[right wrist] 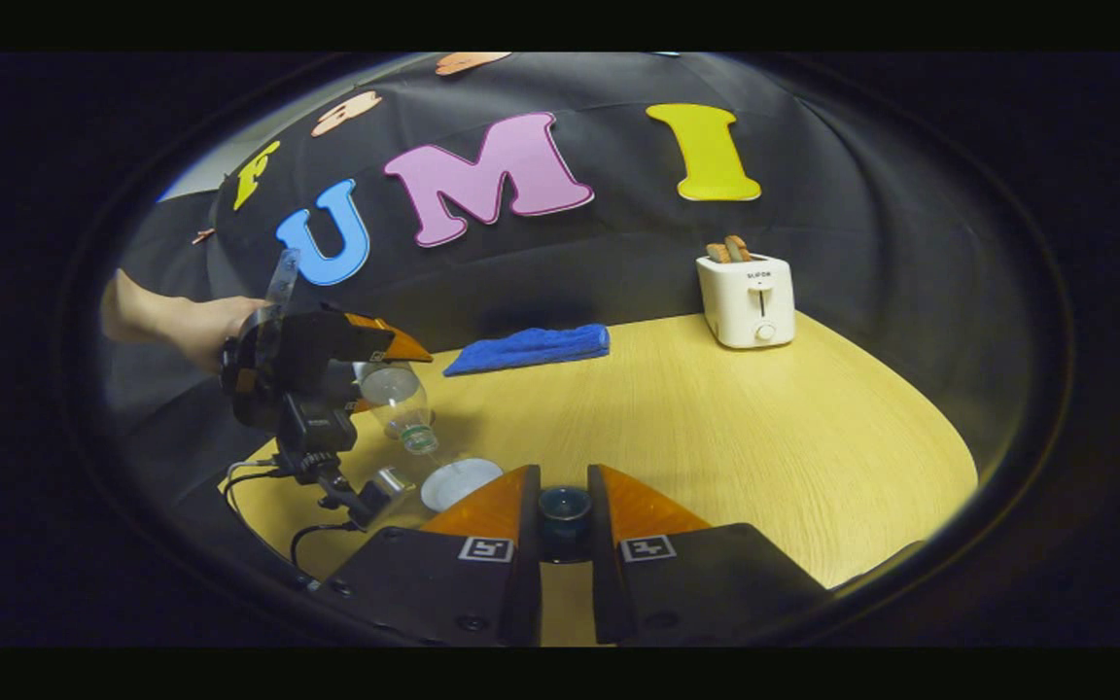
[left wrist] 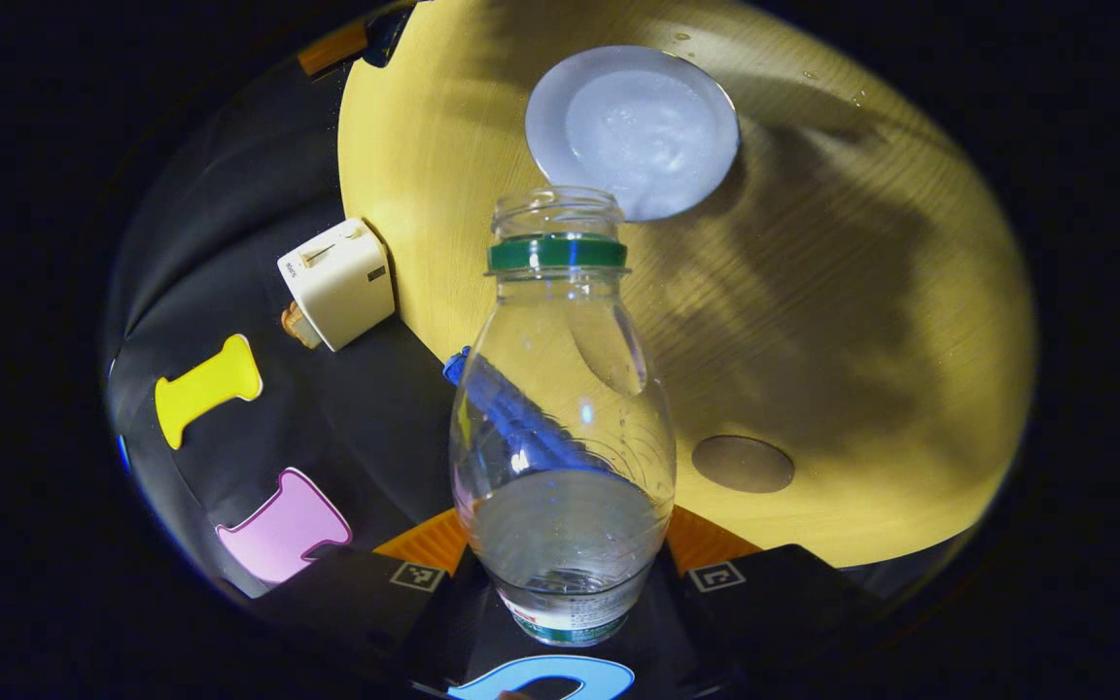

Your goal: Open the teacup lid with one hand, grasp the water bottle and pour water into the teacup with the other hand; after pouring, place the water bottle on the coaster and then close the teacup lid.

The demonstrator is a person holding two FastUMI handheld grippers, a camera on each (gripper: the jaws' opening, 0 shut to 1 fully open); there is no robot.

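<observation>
My left tool [left wrist: 568,544] pinches the water bottle [left wrist: 560,389] near its base. The open mouth points ahead, over the near rim of the white teacup [left wrist: 633,131]. I'd centre the mouth over the cup and tip slowly. My right tool [right wrist: 565,483] pinches the teacup lid [right wrist: 565,507]; I'd keep it clear.

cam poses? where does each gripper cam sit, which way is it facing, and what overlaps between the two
Left gripper view: rides the left gripper, looking down at the table past the held, uncapped water bottle toward the teacup; own fingers flank the bottle.
Right gripper view: rides the right gripper, low, facing across the table to the toaster; own fingers hold the lid; a hand holds the left gripper farther off.
Shared: bottle, teacup, toaster, blue cloth, table.
</observation>
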